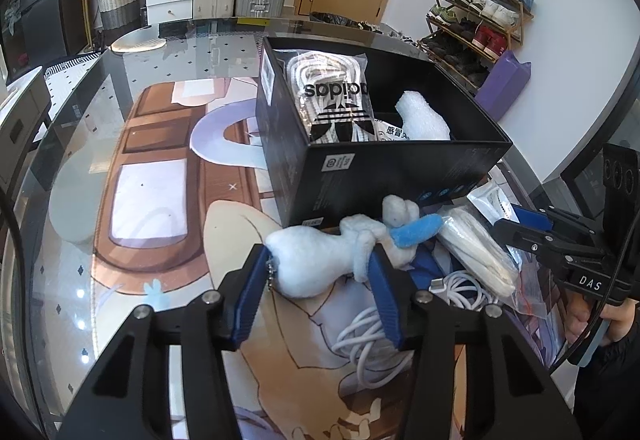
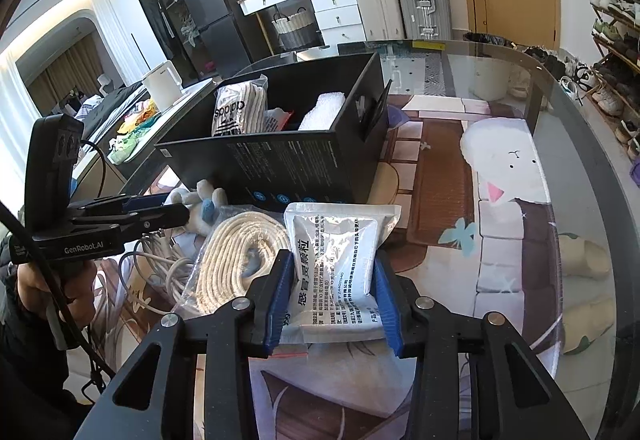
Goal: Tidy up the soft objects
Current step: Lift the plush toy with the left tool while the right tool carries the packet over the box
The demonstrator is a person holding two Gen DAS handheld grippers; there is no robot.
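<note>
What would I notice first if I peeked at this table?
A fluffy white toy squeezed in the left gripper, just in front of a big black box. Beside it, the right gripper pinches a white packet, next to a bagged coil of rope.

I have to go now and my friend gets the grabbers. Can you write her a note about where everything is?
Left gripper: shut on the white plush toy, its fingers pressing both sides, just in front of the black box.
Right gripper: shut on the silver sachet, also in front of the box.
Done: an adidas bag, a bubble-wrap roll and another sachet are already in the box.
Left: put the toy and sachet in. The bagged rope and white cable lie on the table.
</note>
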